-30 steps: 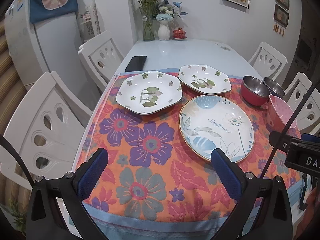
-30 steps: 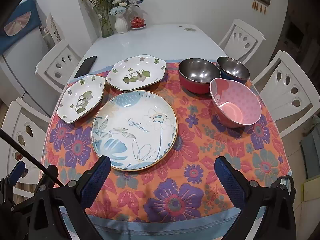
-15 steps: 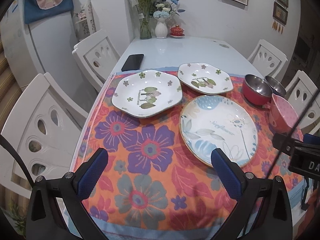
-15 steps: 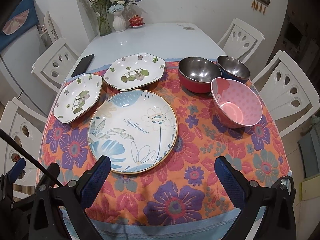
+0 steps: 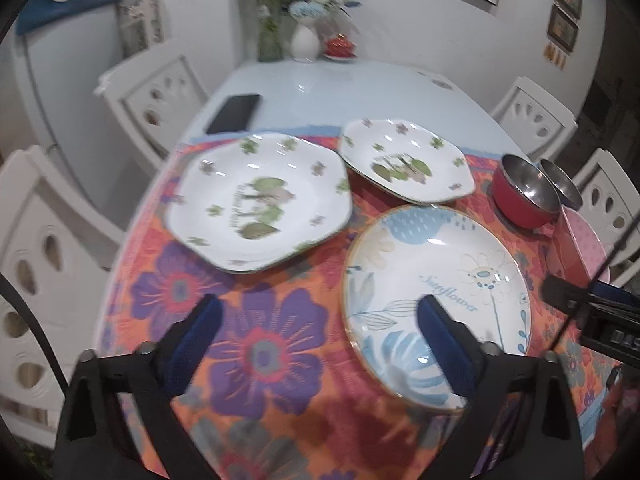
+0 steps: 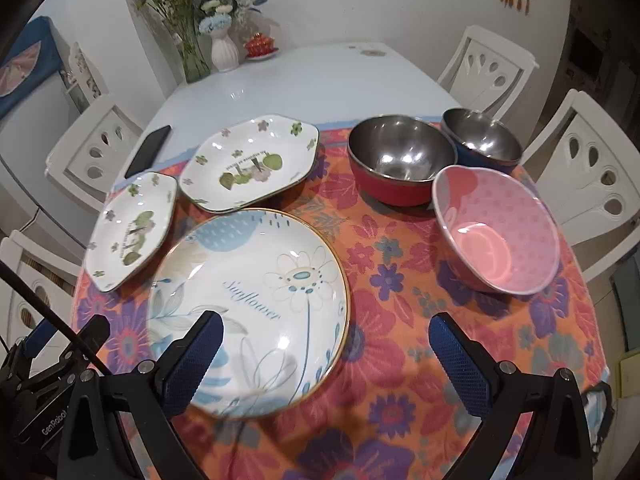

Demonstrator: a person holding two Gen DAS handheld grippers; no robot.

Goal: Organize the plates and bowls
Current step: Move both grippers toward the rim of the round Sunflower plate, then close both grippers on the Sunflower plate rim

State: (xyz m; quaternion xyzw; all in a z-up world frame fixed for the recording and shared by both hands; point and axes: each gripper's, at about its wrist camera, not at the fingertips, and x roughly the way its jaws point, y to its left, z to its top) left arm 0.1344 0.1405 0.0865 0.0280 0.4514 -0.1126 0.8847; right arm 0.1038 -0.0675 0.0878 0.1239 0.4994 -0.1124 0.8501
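We find the left gripper (image 5: 318,316) wide apart and closing, with nothing between its pads; it hangs over the floral cloth (image 5: 256,344), its right pad above the near rim of the round plate (image 5: 436,280). The right gripper (image 6: 324,336) stands wide apart and empty, its left pad over the same round plate (image 6: 248,300), its right pad over bare cloth (image 6: 400,280).

The left view is blurred; it cuts off the pink bowl (image 5: 584,240) behind the other gripper's body. The right view shows that bowl (image 6: 496,236) whole, tilted, just beside the red bowl (image 6: 400,164), and shows the blue bowl (image 6: 482,142) clearly.

We count three plates: one round, two white angular ones (image 6: 132,228) (image 6: 250,164) set behind it. We count three bowls: red, blue and pink, all on the cloth's right side. One phone (image 6: 148,150) lies on the bare table (image 6: 320,80) beyond.
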